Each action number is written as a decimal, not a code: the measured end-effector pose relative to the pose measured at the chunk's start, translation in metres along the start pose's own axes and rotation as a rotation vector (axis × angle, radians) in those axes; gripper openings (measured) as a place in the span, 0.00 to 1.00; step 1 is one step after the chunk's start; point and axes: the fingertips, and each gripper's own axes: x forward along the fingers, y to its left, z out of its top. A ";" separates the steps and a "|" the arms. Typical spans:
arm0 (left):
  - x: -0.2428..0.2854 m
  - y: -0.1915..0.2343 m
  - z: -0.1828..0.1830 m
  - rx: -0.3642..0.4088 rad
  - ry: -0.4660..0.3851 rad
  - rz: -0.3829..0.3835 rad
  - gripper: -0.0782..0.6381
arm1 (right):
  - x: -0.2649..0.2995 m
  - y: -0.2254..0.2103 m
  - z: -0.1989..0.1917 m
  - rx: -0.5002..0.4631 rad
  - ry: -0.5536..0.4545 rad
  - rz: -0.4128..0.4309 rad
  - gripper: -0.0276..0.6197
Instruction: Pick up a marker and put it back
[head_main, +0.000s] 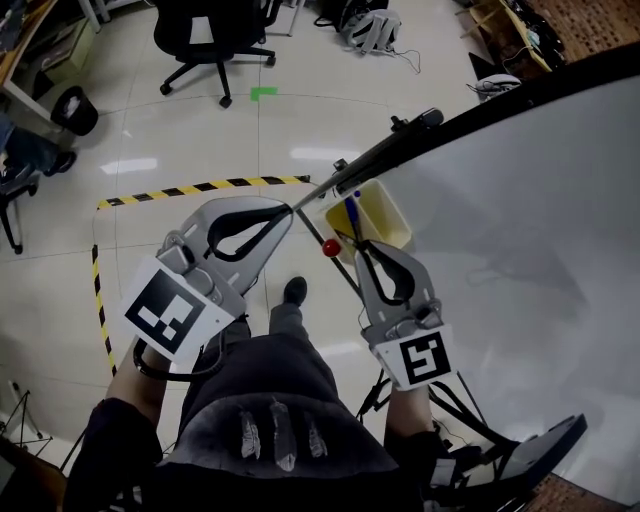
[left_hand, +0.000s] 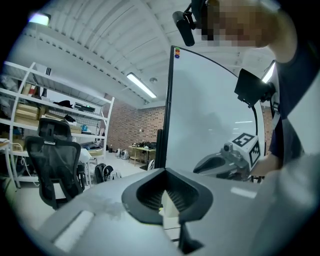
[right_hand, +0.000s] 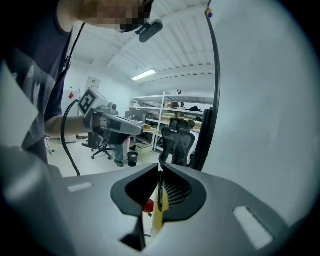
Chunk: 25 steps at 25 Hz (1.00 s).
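Observation:
A dark marker with a blue cap (head_main: 352, 215) stands upright in a yellow tray (head_main: 390, 215) at the whiteboard's (head_main: 520, 220) lower edge. My right gripper (head_main: 358, 243) reaches the tray from below, its jaws nearly together on the marker. In the right gripper view the thin dark marker (right_hand: 158, 192) runs between the jaws of that gripper (right_hand: 160, 167), above the yellow tray (right_hand: 158, 217) and a red round piece (right_hand: 148, 206). That red piece (head_main: 330, 247) sits just left of the tray. My left gripper (head_main: 291, 207) hovers left of the tray, shut and holding nothing (left_hand: 165, 170).
The whiteboard (left_hand: 210, 115) fills the right side on a wheeled stand whose foot (head_main: 540, 450) lies by my feet. Black-and-yellow tape (head_main: 200, 187) marks the floor. An office chair (head_main: 210, 35), a black bin (head_main: 75, 108) and a backpack (head_main: 372, 28) stand farther off.

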 end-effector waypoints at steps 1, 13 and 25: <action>0.000 0.000 0.000 0.002 0.001 -0.001 0.12 | 0.000 0.000 -0.002 -0.001 0.007 -0.003 0.09; -0.004 -0.003 0.005 0.022 0.001 -0.007 0.12 | -0.007 -0.008 -0.014 0.008 0.023 -0.049 0.13; -0.029 -0.033 0.024 0.074 -0.038 -0.036 0.12 | -0.053 0.001 -0.002 0.046 -0.024 -0.143 0.18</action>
